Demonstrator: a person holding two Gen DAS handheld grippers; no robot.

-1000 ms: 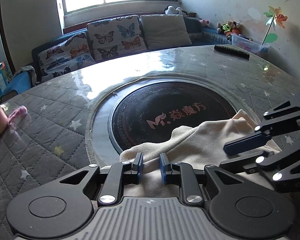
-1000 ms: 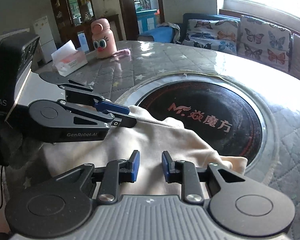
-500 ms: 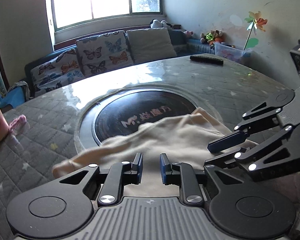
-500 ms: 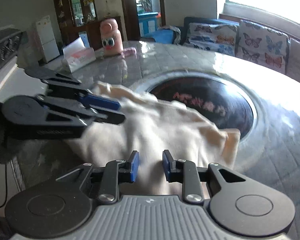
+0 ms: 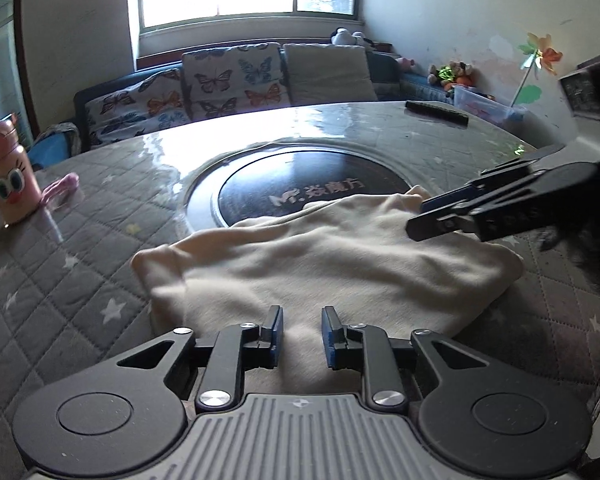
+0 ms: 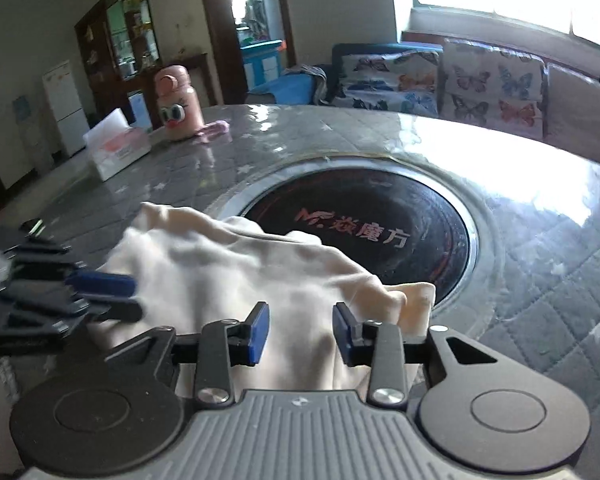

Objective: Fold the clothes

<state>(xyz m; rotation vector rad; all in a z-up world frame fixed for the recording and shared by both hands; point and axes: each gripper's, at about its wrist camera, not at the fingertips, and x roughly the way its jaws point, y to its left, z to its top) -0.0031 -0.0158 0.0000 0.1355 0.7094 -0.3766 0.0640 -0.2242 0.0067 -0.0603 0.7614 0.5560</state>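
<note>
Both grippers' fingers have just been opening over the cream garment (image 5: 332, 256) (its near edge hidden).

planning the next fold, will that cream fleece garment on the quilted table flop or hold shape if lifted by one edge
The cream fleece garment will probably flop: it lies in soft rumples. It looks light and thick-napped, so it should grip rather than slip.

Garment (image 5: 332, 256) on table (image 5: 80, 248), overlapping hotplate (image 5: 300, 184)

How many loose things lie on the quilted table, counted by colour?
Cream: 1, the folded cream garment
Pink: 2, the pink cartoon bottle and the pink strap
White: 1, the white tissue box
Black: 1, the flat black bar
Total: 5
</note>
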